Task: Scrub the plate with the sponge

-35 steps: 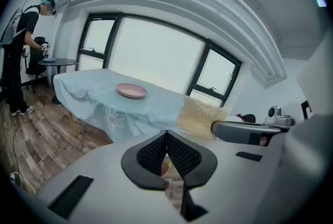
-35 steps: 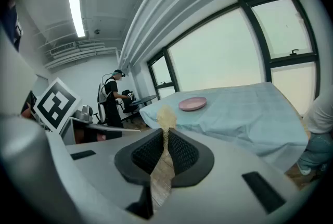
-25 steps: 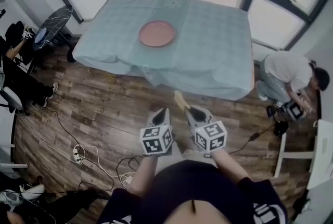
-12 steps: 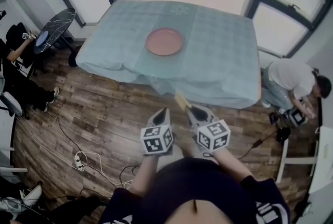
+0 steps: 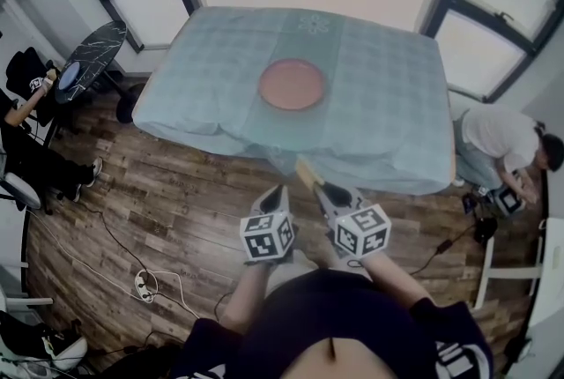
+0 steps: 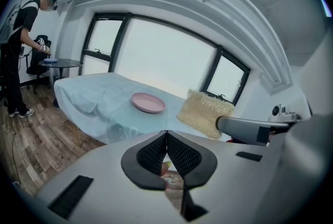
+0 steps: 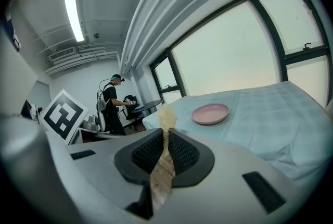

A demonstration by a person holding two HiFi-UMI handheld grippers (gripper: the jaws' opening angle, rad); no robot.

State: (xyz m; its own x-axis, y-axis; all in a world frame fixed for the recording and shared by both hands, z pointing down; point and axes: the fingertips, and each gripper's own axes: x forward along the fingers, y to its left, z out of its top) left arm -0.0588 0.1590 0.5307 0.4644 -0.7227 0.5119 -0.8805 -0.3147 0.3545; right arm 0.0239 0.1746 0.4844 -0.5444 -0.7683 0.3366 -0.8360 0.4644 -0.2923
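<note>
Right tool (image 5: pixel 322 189) is clamped on the sponge (image 5: pixel 305 171), a yellow coarse pad that juts up past its tips. Left tool (image 5: pixel 279 190) sits just beside it at 9 o'clock, jaws together with nothing held between them. Both are held over the wooden floor (image 5: pixel 159 192), short of the counter (image 5: pixel 388 104), which is draped in a pale blue cloth. The pink plate (image 5: pixel 292 84) lies flat near the middle of the counter, at 12 o'clock from the tools and well apart from them. Between them are a strip of floor and the cloth's hanging near edge. A person (image 5: pixel 502 139) crouches on the floor at 3 o'clock off the counter's right corner. Another person (image 5: pixel 22 130) is at 9 o'clock by the left wall. Loose cables (image 5: pixel 150 280) trail across the floor at 8 o'clock.
</note>
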